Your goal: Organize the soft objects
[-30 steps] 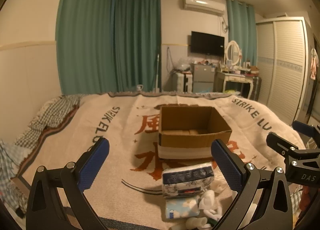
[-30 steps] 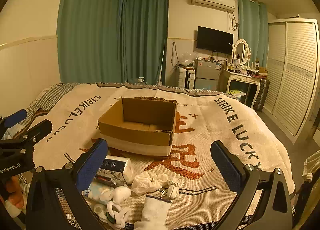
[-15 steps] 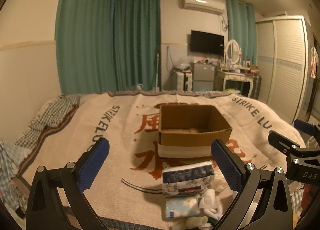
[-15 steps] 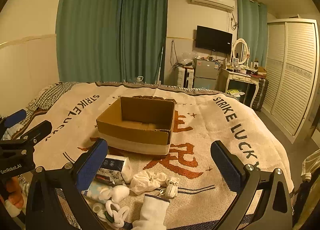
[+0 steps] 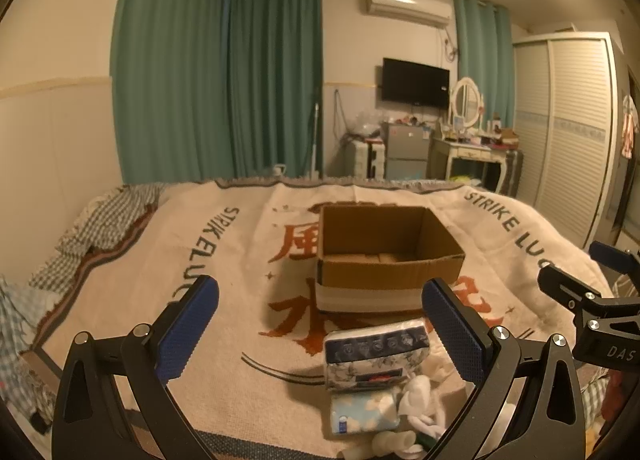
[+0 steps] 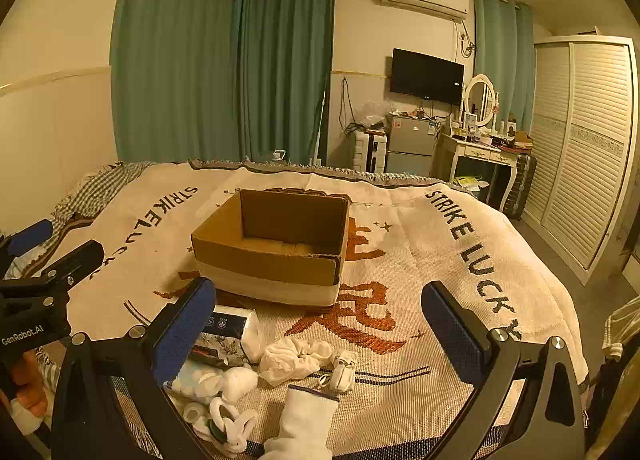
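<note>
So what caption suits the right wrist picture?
Open right gripper hovers above socks and tissue packs before an empty cardboard box.

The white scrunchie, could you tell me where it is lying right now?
In the right wrist view the white scrunchie lies on the blanket, in front of the cardboard box, between the tissue pack and small white socks.

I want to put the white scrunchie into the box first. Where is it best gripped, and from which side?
Probably from above, with the right hand-held gripper closing across the puffy middle of the white scrunchie. It lies flat and loose on the blanket, apart from the tissue pack, so its bunched folds should pinch easily.
</note>
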A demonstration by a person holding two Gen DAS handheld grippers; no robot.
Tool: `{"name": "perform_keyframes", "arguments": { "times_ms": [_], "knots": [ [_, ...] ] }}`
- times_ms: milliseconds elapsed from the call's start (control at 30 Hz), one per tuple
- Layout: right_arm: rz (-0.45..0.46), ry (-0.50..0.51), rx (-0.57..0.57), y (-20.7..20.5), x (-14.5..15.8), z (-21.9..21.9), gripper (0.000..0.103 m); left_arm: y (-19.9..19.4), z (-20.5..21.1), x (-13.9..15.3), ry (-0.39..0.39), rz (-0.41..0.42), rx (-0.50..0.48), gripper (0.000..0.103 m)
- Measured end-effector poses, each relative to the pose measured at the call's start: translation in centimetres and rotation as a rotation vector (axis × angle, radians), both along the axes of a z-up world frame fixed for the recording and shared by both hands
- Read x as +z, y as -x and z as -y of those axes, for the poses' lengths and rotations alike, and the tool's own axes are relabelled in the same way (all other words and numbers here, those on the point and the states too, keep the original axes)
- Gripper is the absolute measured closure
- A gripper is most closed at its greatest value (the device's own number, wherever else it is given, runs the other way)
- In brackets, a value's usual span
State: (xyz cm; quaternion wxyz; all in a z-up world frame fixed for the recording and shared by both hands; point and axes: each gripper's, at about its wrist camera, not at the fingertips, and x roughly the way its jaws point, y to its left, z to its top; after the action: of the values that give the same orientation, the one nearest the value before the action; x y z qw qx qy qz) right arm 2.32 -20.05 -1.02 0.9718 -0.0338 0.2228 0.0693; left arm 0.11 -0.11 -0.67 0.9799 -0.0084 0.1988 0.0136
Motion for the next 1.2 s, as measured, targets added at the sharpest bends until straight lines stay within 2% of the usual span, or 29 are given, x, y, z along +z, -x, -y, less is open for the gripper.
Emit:
{"name": "perform_keyframes", "arguments": {
  "times_ms": [1000, 1200],
  "knots": [
    [-0.004, 0.009, -0.001, 0.1, 0.1, -0.1, 0.000, 0.1, 0.0, 0.1, 0.002, 0.004, 0.001, 0.000],
    [0.005, 0.015, 0.002, 0.4, 0.9, -0.3, 0.000, 0.7, 0.0, 1.1, 0.003, 0.008, -0.010, 0.000]
  ]
}}
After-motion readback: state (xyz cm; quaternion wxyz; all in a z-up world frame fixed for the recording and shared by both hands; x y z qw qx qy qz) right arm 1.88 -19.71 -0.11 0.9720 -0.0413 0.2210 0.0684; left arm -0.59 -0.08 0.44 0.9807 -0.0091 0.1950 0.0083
